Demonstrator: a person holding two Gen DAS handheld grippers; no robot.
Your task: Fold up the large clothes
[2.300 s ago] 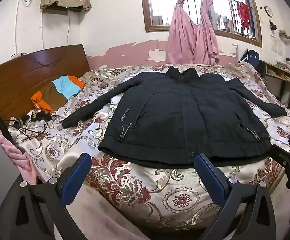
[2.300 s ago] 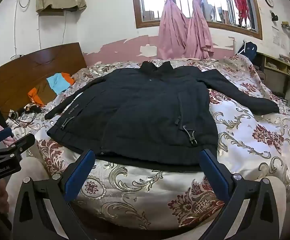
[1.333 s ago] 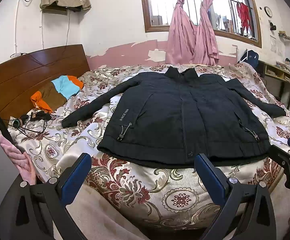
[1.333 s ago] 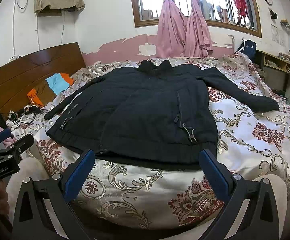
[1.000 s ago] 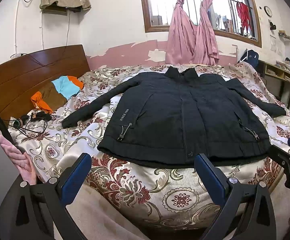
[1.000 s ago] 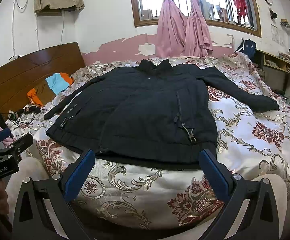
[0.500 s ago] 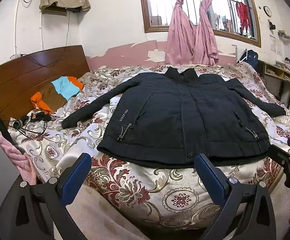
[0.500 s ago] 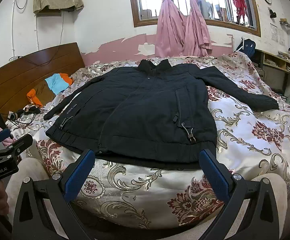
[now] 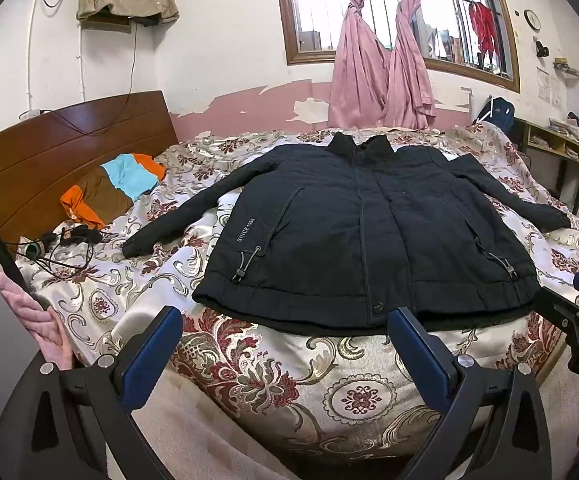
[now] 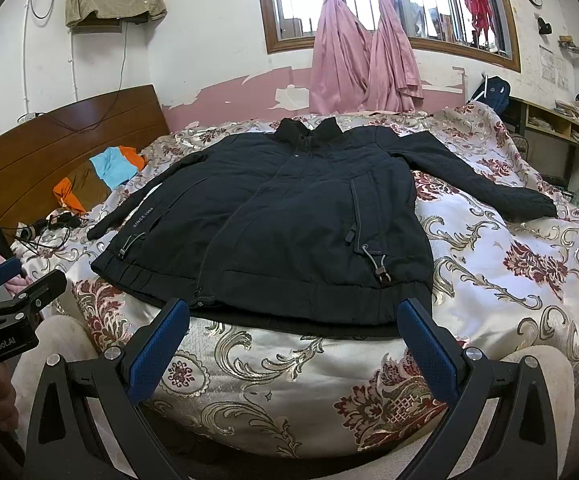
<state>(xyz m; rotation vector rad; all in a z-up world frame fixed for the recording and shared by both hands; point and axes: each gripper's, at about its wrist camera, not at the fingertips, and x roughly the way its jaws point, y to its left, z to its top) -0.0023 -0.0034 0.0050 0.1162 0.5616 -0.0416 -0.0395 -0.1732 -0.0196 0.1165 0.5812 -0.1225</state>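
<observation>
A large dark navy jacket (image 9: 369, 232) lies flat and face up on the bed, zipped, both sleeves spread out to the sides; it also shows in the right wrist view (image 10: 289, 216). My left gripper (image 9: 285, 344) is open and empty, held just short of the jacket's hem, toward its left half. My right gripper (image 10: 295, 336) is open and empty, just short of the hem toward its right half. Each gripper shows at the edge of the other's view.
The bed has a floral satin cover (image 9: 257, 376) and a wooden headboard (image 9: 49, 152) on the left. Folded orange, brown and blue clothes (image 9: 117, 184) and cables (image 9: 57, 244) lie near the headboard. A shelf unit (image 9: 557, 152) stands at the right.
Both grippers have barely shifted; the views have crept very slightly. The jacket has not moved and both grippers stay open.
</observation>
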